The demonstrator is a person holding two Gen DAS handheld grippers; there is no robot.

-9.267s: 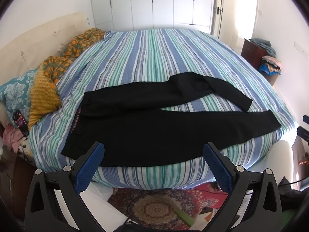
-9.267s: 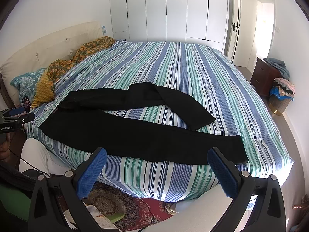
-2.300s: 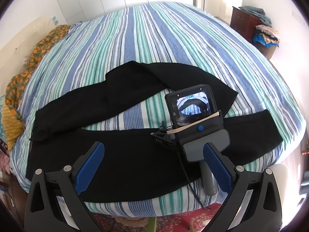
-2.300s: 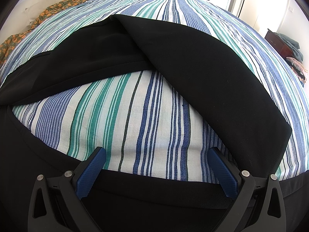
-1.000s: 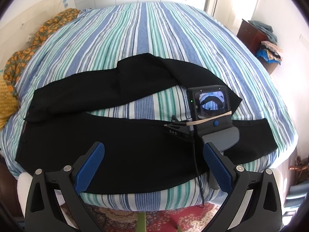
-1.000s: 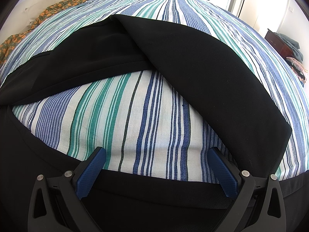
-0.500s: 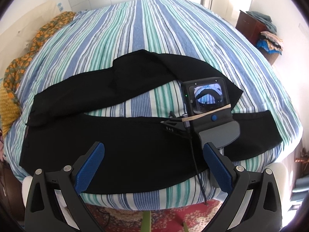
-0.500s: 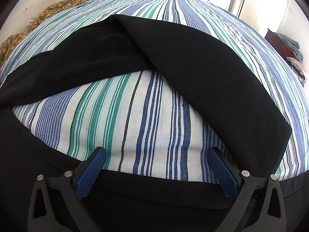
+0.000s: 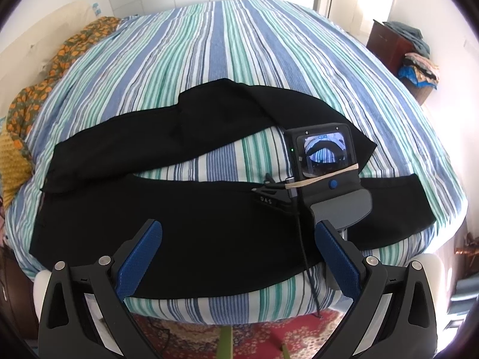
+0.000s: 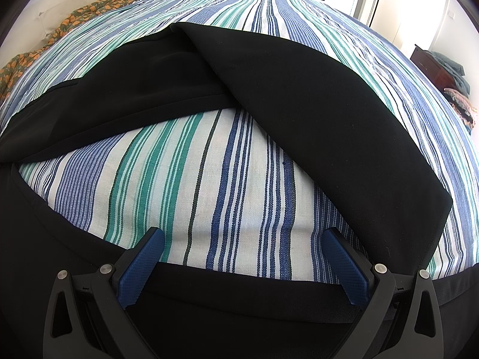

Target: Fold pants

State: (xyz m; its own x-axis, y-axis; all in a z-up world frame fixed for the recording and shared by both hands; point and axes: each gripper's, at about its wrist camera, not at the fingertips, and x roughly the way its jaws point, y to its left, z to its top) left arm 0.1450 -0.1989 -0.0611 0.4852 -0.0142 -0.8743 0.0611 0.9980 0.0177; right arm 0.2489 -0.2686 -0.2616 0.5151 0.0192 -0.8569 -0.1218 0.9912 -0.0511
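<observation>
Black pants [image 9: 167, 209] lie spread across a bed [image 9: 227, 51] with a blue, green and white striped cover, the near leg running along the bed's front edge and the far leg bent back over itself into a fold. From the left wrist view the whole garment shows, together with the right gripper [image 9: 324, 176] seen from behind, resting on the near leg, its small screen lit and a cable trailing down over the bed's edge. That view also takes in an orange patterned blanket [image 9: 57, 59] at the left, a dark wooden cabinet [image 9: 392, 45] piled with clothes at the right, and a red rug [image 9: 302, 332] below. The left gripper [image 9: 236, 257] hangs over the front edge with jaws spread wide and nothing between them. The right wrist view sits much lower and closer: its gripper [image 10: 242, 263] is likewise wide apart and empty, its blue pads [image 10: 140, 266] over the edge of the near leg, striped cover ahead, and the folded far leg [image 10: 299, 101] filling the frame beyond.
</observation>
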